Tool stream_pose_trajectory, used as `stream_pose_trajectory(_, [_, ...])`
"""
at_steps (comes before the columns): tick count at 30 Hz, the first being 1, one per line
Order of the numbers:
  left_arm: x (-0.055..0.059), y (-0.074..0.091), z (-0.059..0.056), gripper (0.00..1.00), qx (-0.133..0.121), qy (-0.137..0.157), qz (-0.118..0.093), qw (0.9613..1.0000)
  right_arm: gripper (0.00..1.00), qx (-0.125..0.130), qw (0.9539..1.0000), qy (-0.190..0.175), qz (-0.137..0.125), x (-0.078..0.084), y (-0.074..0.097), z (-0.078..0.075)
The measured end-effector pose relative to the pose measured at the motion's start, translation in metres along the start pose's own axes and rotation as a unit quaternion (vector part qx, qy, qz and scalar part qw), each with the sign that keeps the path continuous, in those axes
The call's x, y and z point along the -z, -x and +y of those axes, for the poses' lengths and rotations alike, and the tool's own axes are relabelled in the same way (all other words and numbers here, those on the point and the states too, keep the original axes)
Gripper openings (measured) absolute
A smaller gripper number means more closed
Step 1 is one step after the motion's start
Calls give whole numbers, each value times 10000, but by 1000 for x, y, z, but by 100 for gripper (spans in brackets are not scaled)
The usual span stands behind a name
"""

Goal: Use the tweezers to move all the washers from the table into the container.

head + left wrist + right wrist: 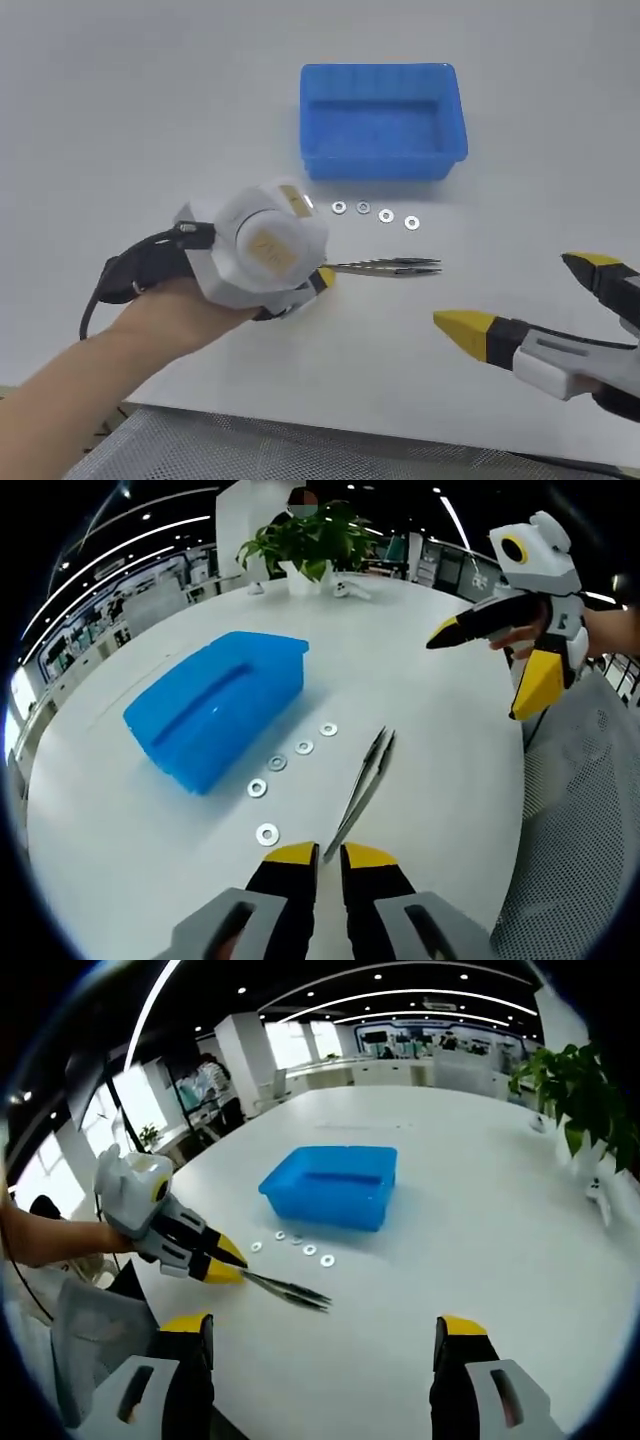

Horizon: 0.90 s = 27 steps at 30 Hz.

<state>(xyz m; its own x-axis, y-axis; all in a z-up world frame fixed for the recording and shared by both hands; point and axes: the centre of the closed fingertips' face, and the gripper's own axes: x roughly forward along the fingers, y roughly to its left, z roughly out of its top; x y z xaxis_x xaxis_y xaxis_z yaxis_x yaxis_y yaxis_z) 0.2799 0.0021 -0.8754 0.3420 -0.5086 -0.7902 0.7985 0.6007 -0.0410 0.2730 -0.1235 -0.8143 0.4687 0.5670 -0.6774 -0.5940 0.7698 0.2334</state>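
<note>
Left gripper [330, 852] tight on slim metal tweezers [365, 780]; right gripper [325, 1325] wide apart, near flat ring-shaped washers [278, 763]

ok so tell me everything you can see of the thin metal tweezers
The thin metal tweezers are slender and silvery-grey, two long arms tapering to fine points that stand slightly apart with nothing between them. They stretch low over the white table, tips pointing away from the left gripper, whose yellow-tipped jaws look closed on their rear end. They run beside the row of small metal washers, touching none. Whether they rest on the table or hover above it is unclear.
</note>
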Motion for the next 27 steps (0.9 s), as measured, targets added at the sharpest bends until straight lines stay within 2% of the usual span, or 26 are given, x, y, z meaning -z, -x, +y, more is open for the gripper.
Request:
stream_pose_trajectory(2, [1,-2,-3,4,82,-53,52,9999,90,-30,10000,8,7,-1,-1,2])
stream_pose_trajectory(3, [-2,-3,-3,3,61,-138,-34,9999,90,-34,10000,21,7,-1,-1,3])
stream_pose_trajectory(4, [0,-2,-5,1,88,-141,27,9999,90,-42,10000,39,5,-2,-2,4])
stream_pose_trajectory(7, [1,-2,-8,0,110,-442,23,9990,90,-79,10000,56,-14,-2,-1,8])
stream_pose_trajectory(9, [2,-1,-14,0,234,-614,60,9978,90,-109,9999,89,-9,-1,-1,12])
stream_pose_trajectory(11, [2,0,-16,0,171,-729,45,9972,90,-134,9998,147,15,0,0,15])
stream_pose_trajectory(13, [-2,5,-19,0,145,-1010,23,9948,90,-159,9997,194,-6,-1,2,20])
stream_pose_trajectory(19, [-18,28,-32,0,106,-991,-205,9948,88,-223,9993,262,-126,-1,9,33])
stream_pose_trajectory(22, [-25,43,-42,0,121,-1003,-261,9945,86,-288,9988,363,-146,1,13,44])
stream_pose_trajectory(27, [-35,61,-59,0,71,-1001,-479,9938,76,-715,9961,509,-25,8,11,70])
